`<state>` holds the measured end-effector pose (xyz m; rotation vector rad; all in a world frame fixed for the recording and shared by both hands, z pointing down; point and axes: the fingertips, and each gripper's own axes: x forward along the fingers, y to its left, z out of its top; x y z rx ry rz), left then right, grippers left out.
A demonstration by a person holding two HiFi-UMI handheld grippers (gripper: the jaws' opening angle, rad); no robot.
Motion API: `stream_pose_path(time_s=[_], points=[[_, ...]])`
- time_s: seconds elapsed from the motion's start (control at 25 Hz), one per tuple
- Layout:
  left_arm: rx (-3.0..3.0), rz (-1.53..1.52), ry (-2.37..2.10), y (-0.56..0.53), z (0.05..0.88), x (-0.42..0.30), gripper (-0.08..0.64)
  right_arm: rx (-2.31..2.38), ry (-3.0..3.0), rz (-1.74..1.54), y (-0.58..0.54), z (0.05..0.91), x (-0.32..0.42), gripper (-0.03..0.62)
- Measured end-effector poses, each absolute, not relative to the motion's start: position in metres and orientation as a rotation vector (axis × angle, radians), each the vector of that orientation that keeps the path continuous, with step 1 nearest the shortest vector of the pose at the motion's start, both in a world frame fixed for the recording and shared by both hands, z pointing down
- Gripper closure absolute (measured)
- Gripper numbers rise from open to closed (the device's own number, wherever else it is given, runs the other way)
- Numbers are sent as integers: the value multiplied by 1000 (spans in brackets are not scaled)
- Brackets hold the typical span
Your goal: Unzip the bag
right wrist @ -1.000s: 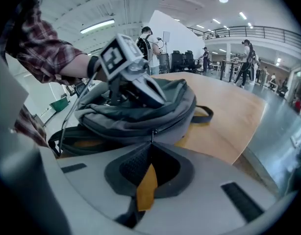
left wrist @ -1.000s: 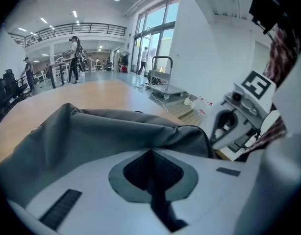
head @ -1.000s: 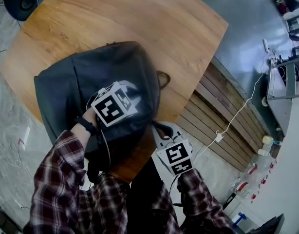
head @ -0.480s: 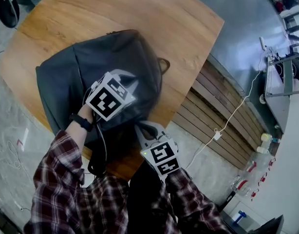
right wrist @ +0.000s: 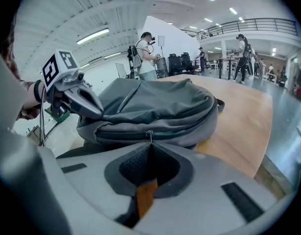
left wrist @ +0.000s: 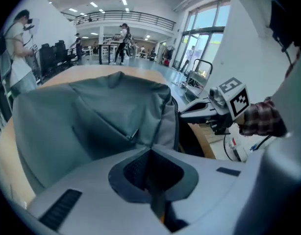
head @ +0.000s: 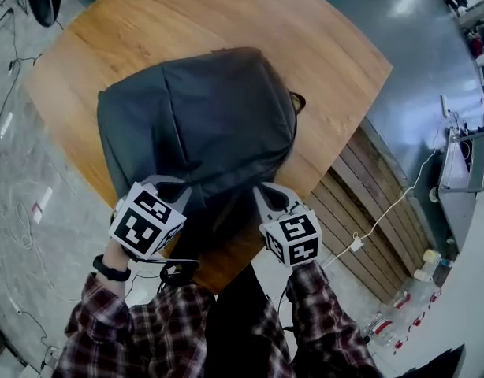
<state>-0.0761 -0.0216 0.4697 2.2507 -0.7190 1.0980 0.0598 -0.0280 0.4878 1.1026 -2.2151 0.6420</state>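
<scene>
A dark grey backpack point(head: 199, 116) lies flat on the round wooden table point(head: 226, 14). Its near edge reaches the table's front rim. My left gripper point(head: 177, 186) is shut at the bag's near-left corner, and in its own view the jaws point(left wrist: 150, 151) meet just short of the grey fabric point(left wrist: 91, 116). My right gripper point(head: 266, 189) is shut at the near-right side. In the right gripper view the small metal zipper pull point(right wrist: 149, 134) hangs right at the tips point(right wrist: 149, 143). Whether it is pinched cannot be told. The zipper line point(right wrist: 185, 127) runs along the bag's side.
The bag's carry loop point(head: 295, 101) lies at its far right. A slatted wooden platform point(head: 360, 187) and a white cable point(head: 384, 211) sit on the floor to the right. People point(right wrist: 145, 53) stand far behind. The left gripper point(right wrist: 87, 104) crosses the right gripper view's left.
My left gripper has come off the bag's top toward me, down to its near-left corner. My right gripper has moved up from below the table edge to the bag's near side.
</scene>
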Motion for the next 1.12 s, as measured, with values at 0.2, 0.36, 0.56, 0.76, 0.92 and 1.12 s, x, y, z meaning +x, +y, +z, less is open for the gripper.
stream_pose_path(time_s=[0.2,0.36,0.56,0.76,0.92,1.12], points=[[2221,970,-827,-25,487,-78,554,1112,-2195,632,-38,489,63,581],[2212,937,-852,-27,491,-78,553,1077,-2194,685,-19,491,51,581],[2207,908,-877,-30,492,-77,554,955,-2230,666,4,492,0,581],[2202,906,-893,-33,492,-76,554,800,-2239,575,18,493,-37,581],[2234,892,-899,-35,491,-74,554,836,-2261,645,15,493,-30,581],[2243,609,-986,-29,444,-85,554,943,-2334,808,21,459,-5,580]])
